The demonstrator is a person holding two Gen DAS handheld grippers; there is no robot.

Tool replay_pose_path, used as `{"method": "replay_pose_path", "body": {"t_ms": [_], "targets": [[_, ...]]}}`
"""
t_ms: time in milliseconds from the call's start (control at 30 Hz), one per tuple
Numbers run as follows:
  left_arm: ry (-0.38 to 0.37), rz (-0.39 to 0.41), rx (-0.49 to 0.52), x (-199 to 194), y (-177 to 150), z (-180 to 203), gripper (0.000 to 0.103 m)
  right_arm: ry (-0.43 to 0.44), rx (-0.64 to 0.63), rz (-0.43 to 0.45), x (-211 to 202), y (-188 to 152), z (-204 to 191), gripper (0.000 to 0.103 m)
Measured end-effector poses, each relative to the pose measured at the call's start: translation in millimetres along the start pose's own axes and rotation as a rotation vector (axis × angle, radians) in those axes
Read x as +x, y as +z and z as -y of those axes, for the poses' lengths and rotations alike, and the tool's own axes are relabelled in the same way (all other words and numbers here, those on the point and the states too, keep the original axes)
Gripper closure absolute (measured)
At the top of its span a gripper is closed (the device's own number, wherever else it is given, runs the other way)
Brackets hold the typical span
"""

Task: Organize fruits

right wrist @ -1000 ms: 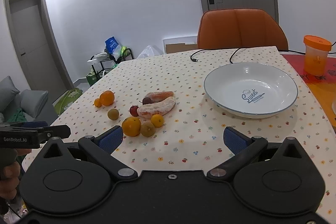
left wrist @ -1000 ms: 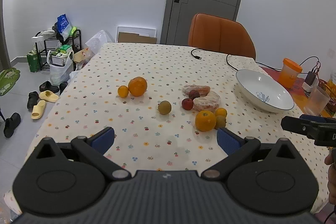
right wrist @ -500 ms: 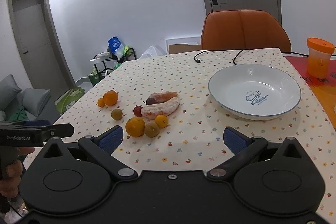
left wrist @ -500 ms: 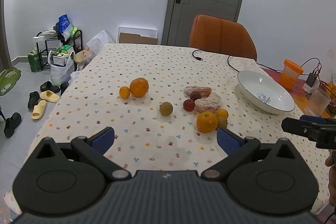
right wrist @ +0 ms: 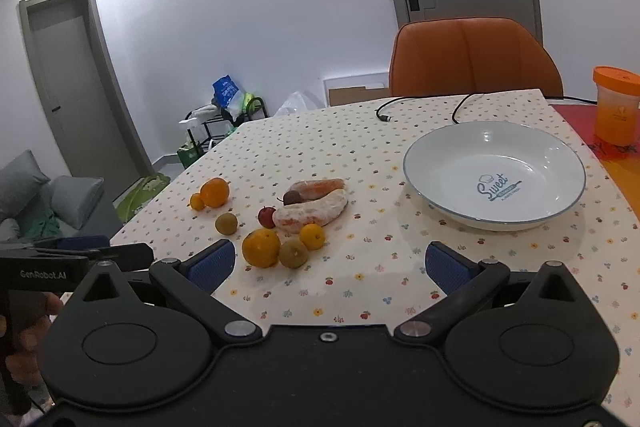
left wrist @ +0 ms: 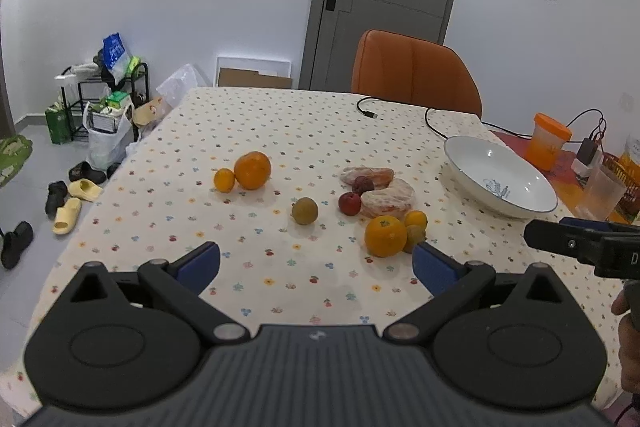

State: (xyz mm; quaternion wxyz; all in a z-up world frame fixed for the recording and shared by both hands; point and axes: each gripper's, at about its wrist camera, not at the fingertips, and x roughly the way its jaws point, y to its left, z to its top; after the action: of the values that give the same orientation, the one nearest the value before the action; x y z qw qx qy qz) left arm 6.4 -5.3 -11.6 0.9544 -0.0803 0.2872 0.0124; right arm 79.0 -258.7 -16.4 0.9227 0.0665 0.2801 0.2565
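Note:
Several fruits lie on the flowered tablecloth: a big orange [left wrist: 252, 170] with a small one [left wrist: 223, 180] beside it, a brown-green fruit [left wrist: 304, 211], a red one [left wrist: 349, 203], two wrapped peeled pieces [left wrist: 387, 198], and a near orange [left wrist: 385, 236] [right wrist: 261, 247] beside a greenish fruit [right wrist: 293, 253] and a small orange [right wrist: 312, 236]. A white bowl [left wrist: 500, 183] [right wrist: 494, 173] stands empty to the right. My left gripper [left wrist: 316, 263] is open, short of the fruits. My right gripper [right wrist: 327, 264] is open too, nothing between its fingers.
An orange chair [left wrist: 414, 75] stands at the table's far side, with a black cable [left wrist: 400, 107] lying in front of it. An orange-lidded cup [right wrist: 616, 105] stands right of the bowl on a red mat. Shoes and a cluttered rack [left wrist: 100, 99] are on the floor to the left.
Both grippers have edged forward toward the fruits, which sit slightly lower and closer in both views. Both stay open and nothing on the table has moved.

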Motion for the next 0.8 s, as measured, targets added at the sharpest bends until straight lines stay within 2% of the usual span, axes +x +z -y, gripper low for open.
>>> {"method": "replay_pose_path", "body": {"t_ms": [200,567,800], "targets": [[0.0,-0.009,-0.025,11.8,0.3,0.5,0.002,0.019,0.001,-0.022,11.9,-3.2,1.5,0.001],[-0.018,0.004,-0.065,33.0,-0.6,1.1,0.003,0.096,0.041,-0.045,36.7,-5.3,9.0,0.026],[-0.034,0.002,-0.086,51.0,-0.9,3.0,0.019,0.119,0.052,-0.081,55.6,-6.7,11.2,0.04]]}}
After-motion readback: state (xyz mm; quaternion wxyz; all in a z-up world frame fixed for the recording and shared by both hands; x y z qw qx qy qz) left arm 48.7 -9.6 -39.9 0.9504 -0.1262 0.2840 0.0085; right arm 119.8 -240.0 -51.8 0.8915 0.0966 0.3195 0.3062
